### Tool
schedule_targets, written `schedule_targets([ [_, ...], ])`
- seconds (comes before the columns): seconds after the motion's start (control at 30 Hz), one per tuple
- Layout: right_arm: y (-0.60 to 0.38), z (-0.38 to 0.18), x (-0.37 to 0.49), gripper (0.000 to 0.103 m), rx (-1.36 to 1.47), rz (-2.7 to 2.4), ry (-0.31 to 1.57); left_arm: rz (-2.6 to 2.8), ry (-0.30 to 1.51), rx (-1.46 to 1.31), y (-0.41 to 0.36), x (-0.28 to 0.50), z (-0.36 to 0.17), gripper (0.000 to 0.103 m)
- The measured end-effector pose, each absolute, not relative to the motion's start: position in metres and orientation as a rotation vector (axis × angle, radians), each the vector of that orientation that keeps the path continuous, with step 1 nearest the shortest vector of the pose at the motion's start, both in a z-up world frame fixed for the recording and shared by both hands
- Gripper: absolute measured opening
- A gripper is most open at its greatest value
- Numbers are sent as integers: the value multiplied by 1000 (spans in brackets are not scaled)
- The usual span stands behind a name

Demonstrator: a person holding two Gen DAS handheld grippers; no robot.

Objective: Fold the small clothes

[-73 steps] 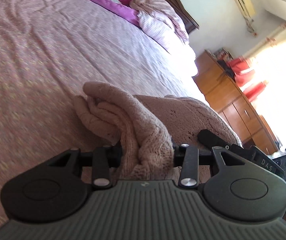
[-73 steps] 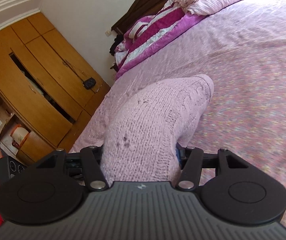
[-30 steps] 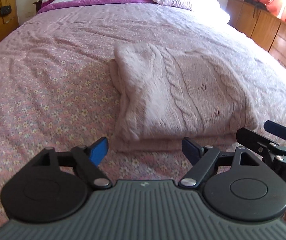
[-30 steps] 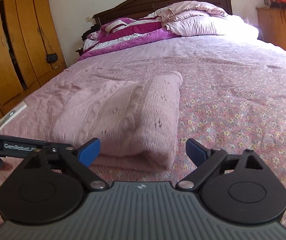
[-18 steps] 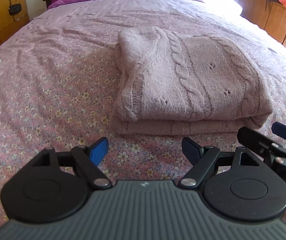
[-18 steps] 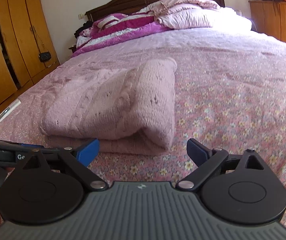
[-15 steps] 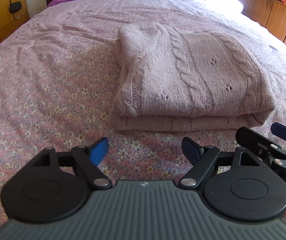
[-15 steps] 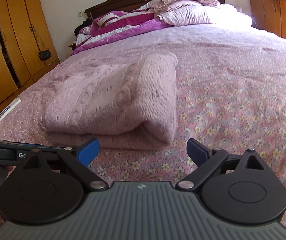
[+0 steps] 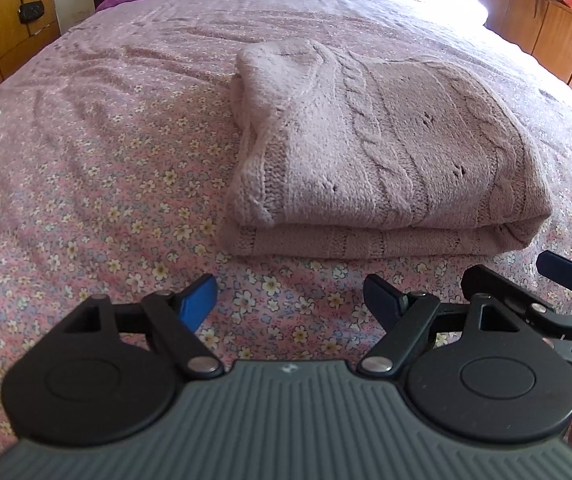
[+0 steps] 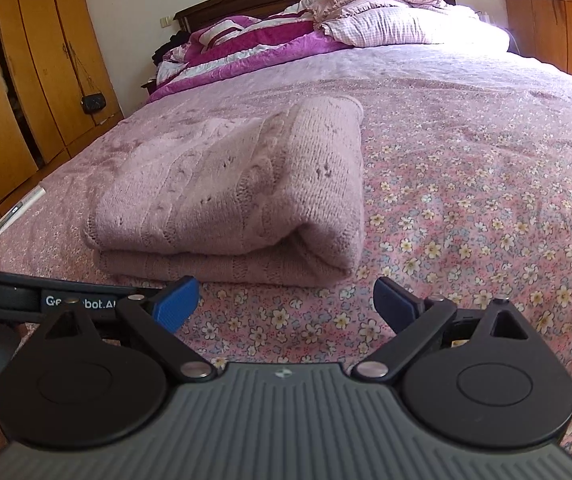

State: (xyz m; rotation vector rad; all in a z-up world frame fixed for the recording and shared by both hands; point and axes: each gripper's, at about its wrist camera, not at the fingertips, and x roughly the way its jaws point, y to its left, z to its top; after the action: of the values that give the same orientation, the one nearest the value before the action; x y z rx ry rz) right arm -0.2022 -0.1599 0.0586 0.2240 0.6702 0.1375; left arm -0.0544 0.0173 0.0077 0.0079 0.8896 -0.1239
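A wide bed (image 9: 86, 168) under a pink flowered sheet fills both views, with a rumpled purple quilt (image 10: 254, 52) and pillows piled against the dark headboard at its far end and wooden wardrobes along the wall. Near the bed's close edge lies the task's garment, a pale pink cable-knit sweater (image 9: 385, 160), doubled over into a thick rectangle with its rounded fold on the right and its layered hems facing the cameras. Both tools hover just short of it, apart from the wool: the left claw (image 9: 289, 300) has its blue pads spread wide with only sheet between them, and the right claw (image 10: 286, 304) is likewise spread and empty. The fold looks nearly finished; what remains is probably tidying or one last halving. To do that well, each claw should bite through every layer at a near corner, lift both corners evenly, and lay them squarely on the far edge so the stack does not skew.
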Motion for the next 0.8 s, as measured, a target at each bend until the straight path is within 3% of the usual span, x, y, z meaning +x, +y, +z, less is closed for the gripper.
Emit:
schedule_targets([
  [0.8, -163, 55, -200, 98, 225, 140, 671, -127, 891, 17, 16, -56, 8, 82],
])
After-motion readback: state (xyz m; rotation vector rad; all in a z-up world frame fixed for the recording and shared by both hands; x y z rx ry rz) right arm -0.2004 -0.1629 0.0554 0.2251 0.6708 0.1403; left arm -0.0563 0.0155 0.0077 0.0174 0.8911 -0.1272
